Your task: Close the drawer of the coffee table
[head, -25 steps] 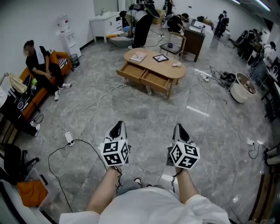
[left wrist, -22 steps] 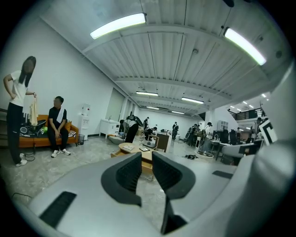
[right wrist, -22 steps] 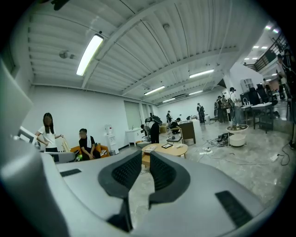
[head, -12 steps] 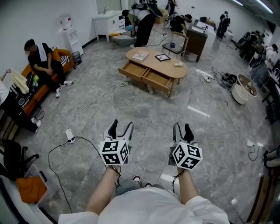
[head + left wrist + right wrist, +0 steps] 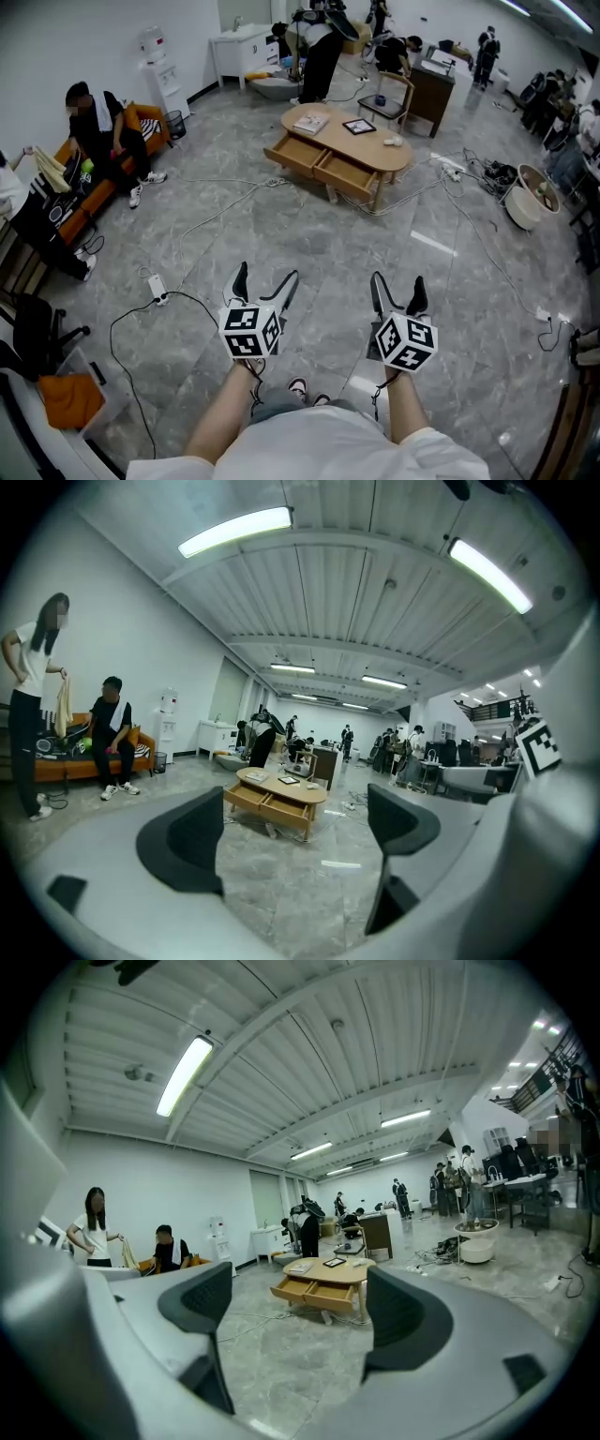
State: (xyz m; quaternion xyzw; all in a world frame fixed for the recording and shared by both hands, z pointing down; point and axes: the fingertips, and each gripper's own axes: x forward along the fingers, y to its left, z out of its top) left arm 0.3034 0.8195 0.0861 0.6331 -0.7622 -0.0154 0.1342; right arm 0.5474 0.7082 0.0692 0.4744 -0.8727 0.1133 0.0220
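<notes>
A wooden oval coffee table (image 5: 352, 141) stands far ahead across the grey marble floor, with two drawers (image 5: 323, 165) pulled out toward me. The same table shows in the left gripper view (image 5: 281, 799) and the right gripper view (image 5: 325, 1286), its drawers (image 5: 317, 1294) out. My left gripper (image 5: 265, 283) and right gripper (image 5: 395, 293) are held side by side well short of the table. Both sets of jaws are opening, with nothing between them.
Cables (image 5: 225, 202) and a power strip (image 5: 157, 286) trail across the floor between me and the table. An orange sofa (image 5: 112, 178) with a seated person is at the left. A chair (image 5: 384, 94), desks and several people stand beyond the table. A book (image 5: 312, 123) and tablet (image 5: 359, 126) lie on the table.
Both grippers went from shut to open over the last second. The view shifted slightly, so the table sits a little further right and lower.
</notes>
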